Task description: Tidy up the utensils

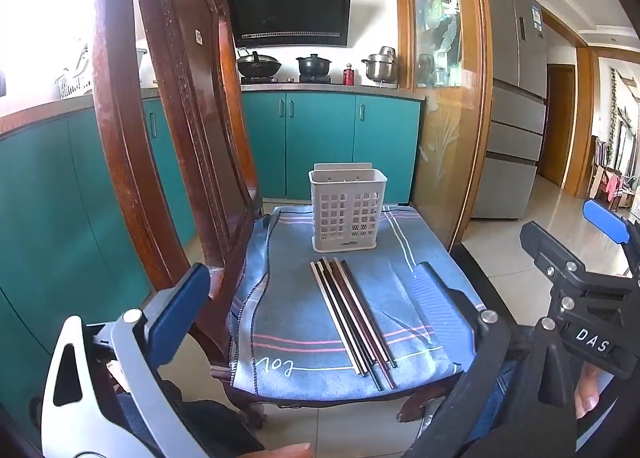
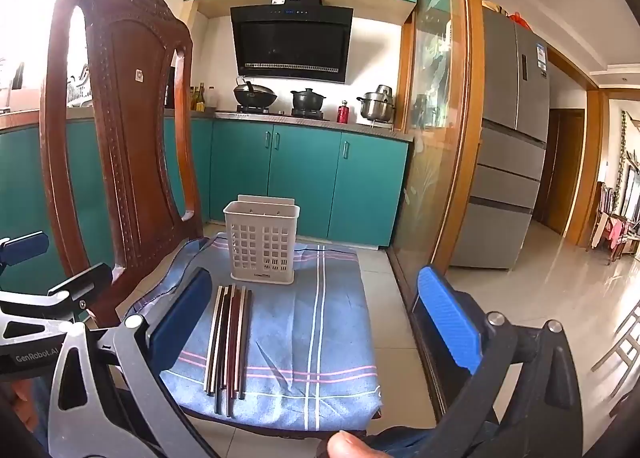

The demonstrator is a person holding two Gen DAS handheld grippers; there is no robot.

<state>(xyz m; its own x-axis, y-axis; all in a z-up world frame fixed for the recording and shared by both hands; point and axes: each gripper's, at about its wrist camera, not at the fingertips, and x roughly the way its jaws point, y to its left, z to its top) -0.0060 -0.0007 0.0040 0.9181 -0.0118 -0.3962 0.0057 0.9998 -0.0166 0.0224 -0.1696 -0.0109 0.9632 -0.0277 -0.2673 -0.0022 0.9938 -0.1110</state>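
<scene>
- A kitchen with teal cabinets (image 2: 304, 178), a black range hood (image 1: 290, 10) and pots on the stove formed the backdrop, with a steel refrigerator (image 2: 508, 118) standing to the right beyond a wood-framed glass door.
- A dark carved wooden chair (image 2: 120, 106) stood in the foreground, its seat draped with a blue cloth (image 2: 332, 318) marked by pink and white stripes.
- A bundle of chopsticks (image 1: 352, 322), dark and pale ones mixed, lay side by side on the cloth toward the front of the seat, their far tips pointing at the holder.
- A white slotted utensil holder (image 1: 346, 210) stood upright on the cloth at the far side of the seat, just beyond the chopsticks and not touching them; it appeared empty from what its open top showed.
- The left gripper (image 1: 320, 306) hung over the near edge of the seat with its blue-padded jaws spread wide and nothing between the pads; the chopsticks lay below and ahead of it, untouched.
- The right gripper (image 2: 320, 318) was likewise held wide apart and carried nothing, with the chopsticks lying just beside its left pad on the cloth.
- A thumb (image 2: 352, 444) showed at the bottom edge of the right wrist view.
- Each gripper was visible at the edge of the other's camera view, the two held side by side in front of the chair.
</scene>
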